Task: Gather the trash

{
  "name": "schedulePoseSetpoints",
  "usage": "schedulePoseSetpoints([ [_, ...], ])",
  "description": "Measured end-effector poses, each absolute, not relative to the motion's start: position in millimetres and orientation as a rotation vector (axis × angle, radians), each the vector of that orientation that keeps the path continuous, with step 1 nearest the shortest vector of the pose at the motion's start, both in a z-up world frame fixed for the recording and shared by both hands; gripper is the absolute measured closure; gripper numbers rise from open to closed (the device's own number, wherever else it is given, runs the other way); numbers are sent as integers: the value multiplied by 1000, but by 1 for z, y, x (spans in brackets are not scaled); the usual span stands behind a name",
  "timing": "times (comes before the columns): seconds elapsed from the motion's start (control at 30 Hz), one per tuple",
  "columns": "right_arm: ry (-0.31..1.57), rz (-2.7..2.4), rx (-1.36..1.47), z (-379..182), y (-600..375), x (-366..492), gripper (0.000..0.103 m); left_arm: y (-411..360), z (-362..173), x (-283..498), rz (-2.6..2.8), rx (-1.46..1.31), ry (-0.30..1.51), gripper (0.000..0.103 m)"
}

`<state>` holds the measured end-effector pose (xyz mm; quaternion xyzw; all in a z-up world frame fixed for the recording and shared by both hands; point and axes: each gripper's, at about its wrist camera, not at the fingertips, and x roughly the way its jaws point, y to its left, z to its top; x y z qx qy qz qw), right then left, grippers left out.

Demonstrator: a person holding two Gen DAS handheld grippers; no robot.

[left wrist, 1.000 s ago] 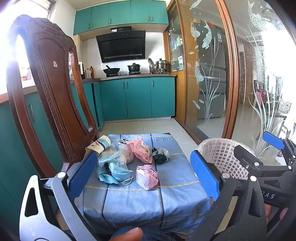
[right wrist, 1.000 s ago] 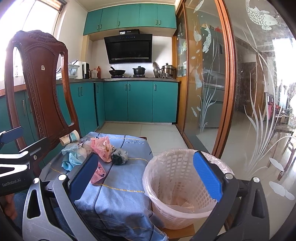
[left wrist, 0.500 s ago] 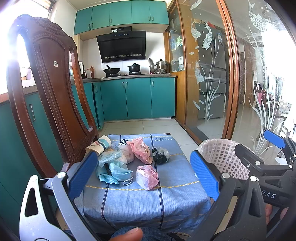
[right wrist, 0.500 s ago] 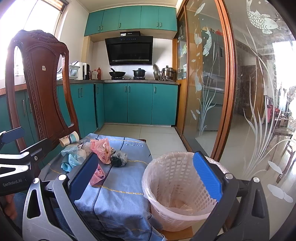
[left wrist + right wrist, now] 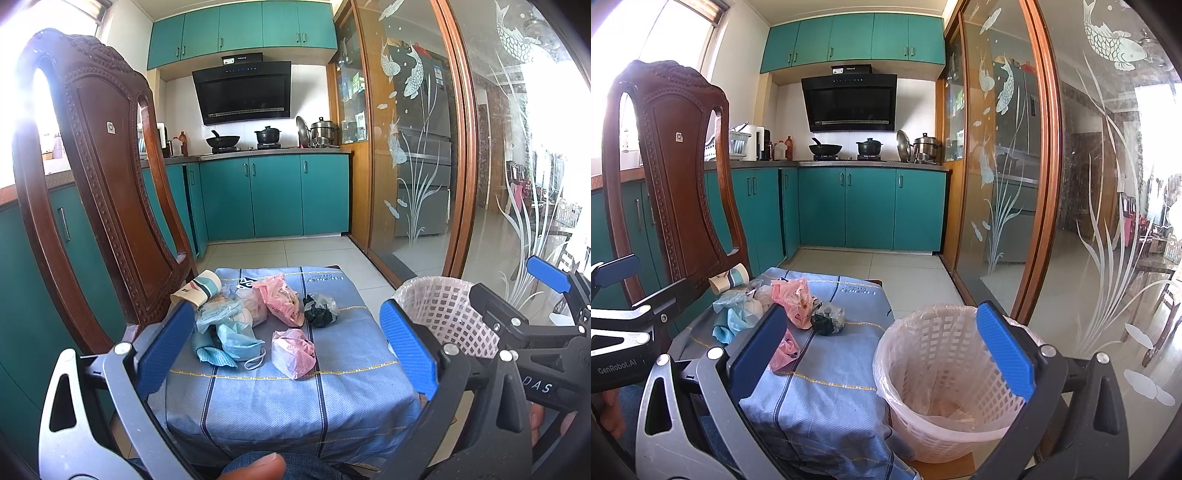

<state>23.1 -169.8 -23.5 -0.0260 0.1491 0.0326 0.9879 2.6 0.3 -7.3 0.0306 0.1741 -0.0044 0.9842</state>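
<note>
The white lattice plastic basket (image 5: 945, 373) with a clear liner, beside the blue striped cloth's (image 5: 831, 373) right edge, holds a few pale scraps. The left gripper (image 5: 288, 350) and the right gripper (image 5: 882, 354) both gape wide, empty.

Left gripper (image 5: 286, 349) and right gripper (image 5: 882, 350) seemingly level, jaws spread wide.

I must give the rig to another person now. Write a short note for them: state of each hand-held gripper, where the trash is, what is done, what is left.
Left hand-held gripper: open, empty, facing the trash pile.
Right hand-held gripper: open, empty, over the basket's near side.
On the blue cloth: paper cup, blue mask, two pink bags, black bag, some pale wrappers.
The lined basket stands right of the cloth; only scraps show at its bottom.
Done: nothing is gripped yet.
Left: move every piece into the basket.
</note>
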Motion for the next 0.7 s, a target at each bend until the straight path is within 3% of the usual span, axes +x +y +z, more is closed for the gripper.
schedulePoseSetpoints([
  [0.7, 291, 64, -56, -22, -170, 23, 3, 0, -7, 2, -8, 59, 353, 3],
])
